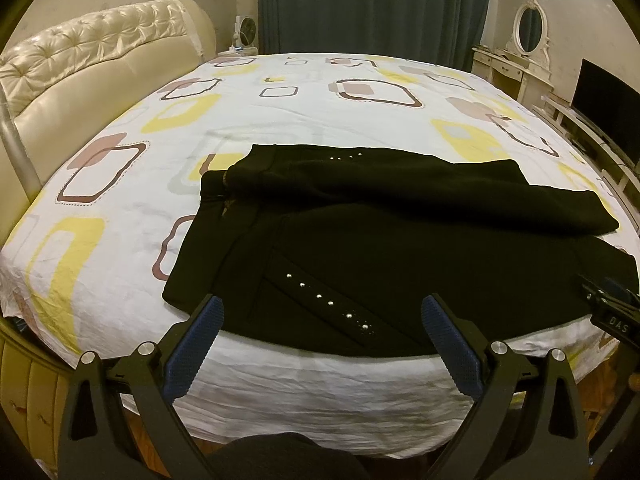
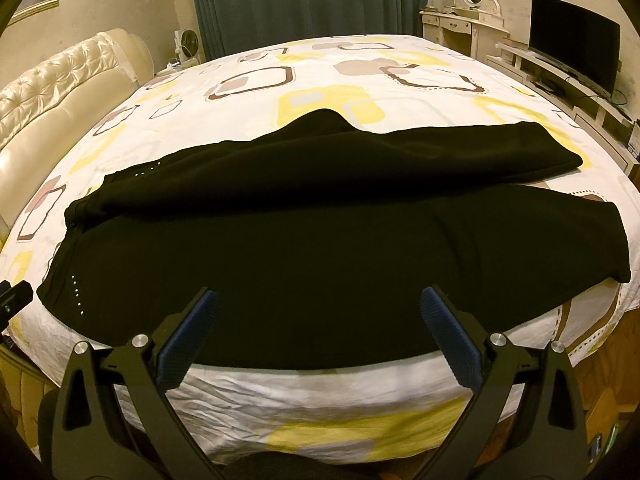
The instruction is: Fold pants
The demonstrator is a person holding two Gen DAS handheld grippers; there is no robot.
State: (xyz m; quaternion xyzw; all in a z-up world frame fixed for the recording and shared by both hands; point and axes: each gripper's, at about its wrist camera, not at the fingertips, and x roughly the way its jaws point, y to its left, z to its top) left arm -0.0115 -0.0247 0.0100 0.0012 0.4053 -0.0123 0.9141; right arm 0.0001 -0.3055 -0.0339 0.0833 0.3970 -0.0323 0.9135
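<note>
Black pants [image 1: 400, 248] with small silver studs lie flat near the front edge of the bed, waist to the left, legs running right, the far leg lying partly over the near one. They also show in the right wrist view [image 2: 320, 232]. My left gripper [image 1: 322, 308] is open and empty, just above the pants' near edge by the studded pocket. My right gripper [image 2: 318, 300] is open and empty, over the near edge of the near leg. The right gripper's body shows at the right edge of the left wrist view [image 1: 612, 312].
The bed sheet [image 1: 280, 120] is white with yellow and brown shapes. A cream tufted headboard [image 1: 80, 64] stands at the left. A dark curtain [image 1: 372, 4], a white dresser with mirror [image 1: 516, 56] and a TV [image 2: 572, 44] stand beyond the bed.
</note>
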